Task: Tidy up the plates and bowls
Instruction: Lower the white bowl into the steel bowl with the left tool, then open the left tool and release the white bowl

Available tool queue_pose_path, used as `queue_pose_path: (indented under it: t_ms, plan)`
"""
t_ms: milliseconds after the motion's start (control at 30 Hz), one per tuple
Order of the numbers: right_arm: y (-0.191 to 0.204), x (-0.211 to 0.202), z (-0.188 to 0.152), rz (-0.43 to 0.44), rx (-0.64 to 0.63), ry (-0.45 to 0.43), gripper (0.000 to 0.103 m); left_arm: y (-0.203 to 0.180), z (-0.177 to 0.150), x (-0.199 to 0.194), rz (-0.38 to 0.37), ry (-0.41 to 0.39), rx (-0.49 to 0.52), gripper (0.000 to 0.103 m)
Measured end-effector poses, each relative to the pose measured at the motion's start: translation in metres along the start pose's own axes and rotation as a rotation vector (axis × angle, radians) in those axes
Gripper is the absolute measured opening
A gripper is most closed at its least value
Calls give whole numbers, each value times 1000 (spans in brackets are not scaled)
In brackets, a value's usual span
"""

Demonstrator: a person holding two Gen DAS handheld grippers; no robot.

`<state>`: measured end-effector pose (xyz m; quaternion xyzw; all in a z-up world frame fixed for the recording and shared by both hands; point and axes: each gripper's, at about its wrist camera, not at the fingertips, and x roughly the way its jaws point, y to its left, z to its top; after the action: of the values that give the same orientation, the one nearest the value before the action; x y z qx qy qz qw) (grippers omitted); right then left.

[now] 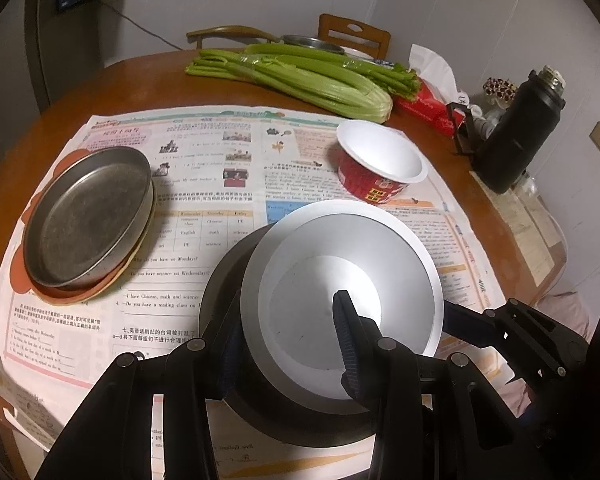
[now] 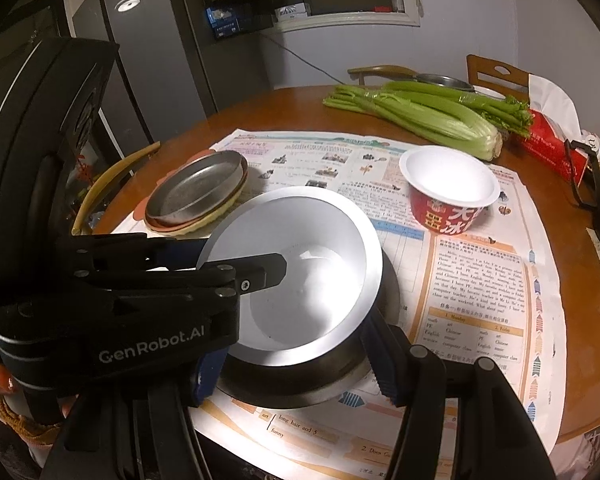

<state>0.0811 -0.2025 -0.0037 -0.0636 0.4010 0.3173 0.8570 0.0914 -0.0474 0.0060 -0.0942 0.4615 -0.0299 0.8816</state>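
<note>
Both grippers clamped on big white-lined bowl, left gripper pinching near rim, right gripper straddling dark outer wall, sharing weight above newspaper.

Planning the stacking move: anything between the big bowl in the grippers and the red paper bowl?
Nothing visible. Only flat newspaper lies between the big bowl and the red paper bowl. The metal pan sits off to one side, and the celery lies beyond.
</note>
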Motion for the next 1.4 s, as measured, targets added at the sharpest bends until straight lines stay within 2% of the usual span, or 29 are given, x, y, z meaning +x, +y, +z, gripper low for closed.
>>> queue_pose_path:
  t_ms: [433,900,1400]
  plan:
    - [-1,14,-2,-3,4,29,63,3,-3,13,21,21,2,42]
    - [1,16,-1,-25,-8,23,63,4,-3,14,33,13,2,44]
    - [-1,-1,1,-50,-14,-27,63,5,-3,-5,34,-29,-7,45]
